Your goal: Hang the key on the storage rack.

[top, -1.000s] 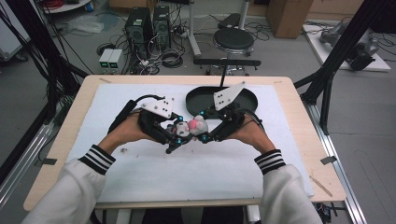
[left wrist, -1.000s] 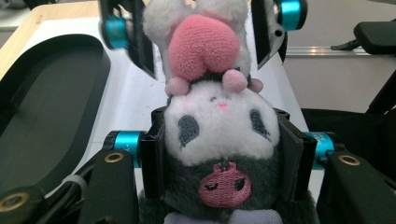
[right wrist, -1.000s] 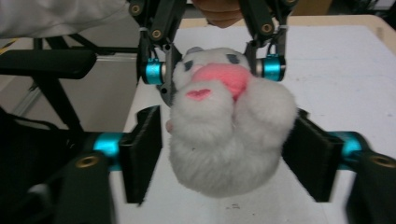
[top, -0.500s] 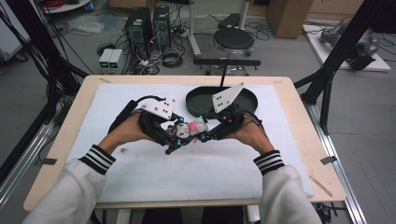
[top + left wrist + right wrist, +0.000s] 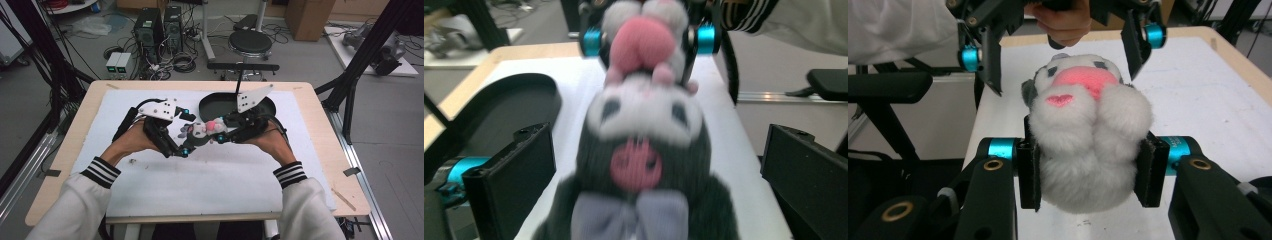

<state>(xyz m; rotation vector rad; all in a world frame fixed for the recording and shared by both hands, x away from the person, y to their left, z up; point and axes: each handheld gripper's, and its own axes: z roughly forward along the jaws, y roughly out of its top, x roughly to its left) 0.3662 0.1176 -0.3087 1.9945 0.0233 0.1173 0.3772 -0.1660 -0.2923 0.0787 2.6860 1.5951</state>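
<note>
High view: the plush [image 5: 204, 131] hangs above the white mat [image 5: 165, 185], mid-table, between the two grippers and just near of the black tray [image 5: 215, 102]. The left gripper [image 5: 182, 135] sits at the toy's left end, the right gripper [image 5: 220, 134] at its right end.

Left gripper view: the jaws stand wide apart, having just been opening, and the plush [image 5: 644, 150] lies between them with a clear gap on each side, so nothing is gripped here. Its dark face and grey bow point toward the camera.

Right gripper view: the jaws have just been closing and the pads [image 5: 1029, 167] press into the plush's [image 5: 1088, 145] white rounded end, denting the fur on both sides. This gripper carries the toy alone.

The plush looks light, soft and squashy, not fragile and not slippery; it will sag from a one-ended hold. The stuffed body, squeezed across its thick middle, seems the safest place to take it.
</note>
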